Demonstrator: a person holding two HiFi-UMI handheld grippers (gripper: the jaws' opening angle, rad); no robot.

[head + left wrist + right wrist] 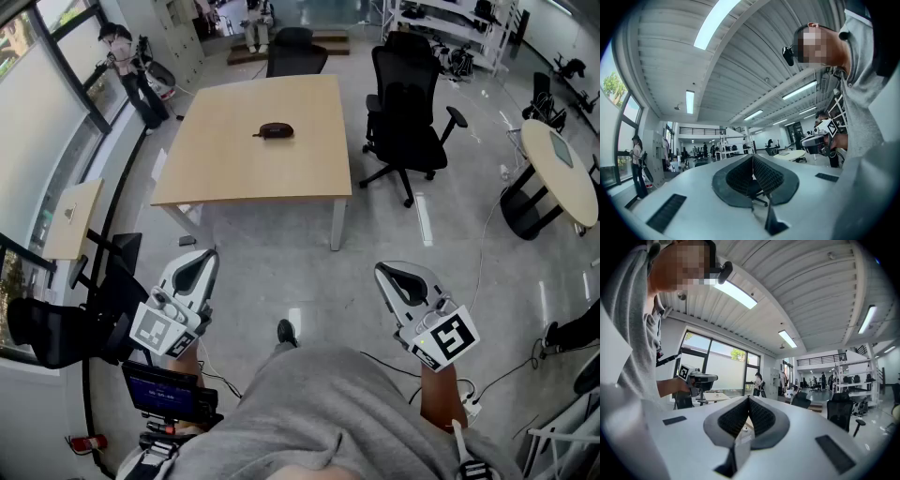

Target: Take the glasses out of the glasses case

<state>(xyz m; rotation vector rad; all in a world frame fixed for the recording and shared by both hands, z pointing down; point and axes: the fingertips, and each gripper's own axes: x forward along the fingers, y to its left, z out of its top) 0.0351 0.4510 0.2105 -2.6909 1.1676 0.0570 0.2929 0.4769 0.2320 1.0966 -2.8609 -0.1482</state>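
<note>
The square table [225, 159] is topped in pale wood with a smooth matt face. The small dark oval glasses case [275, 131] looks matt. The white left hand-held gripper [195, 269] and right hand-held gripper [401, 277] are shelled in smooth plastic. Their dark pads [766, 176] are textured in a fine grid. The grey floor [281, 253] is polished and reflective.

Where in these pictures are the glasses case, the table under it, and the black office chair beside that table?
glasses case [274, 131]: head view, middle of its dark shell.
table [234, 167]: head view, bare wooden top.
office chair [405, 98]: head view, its backrest.
</note>
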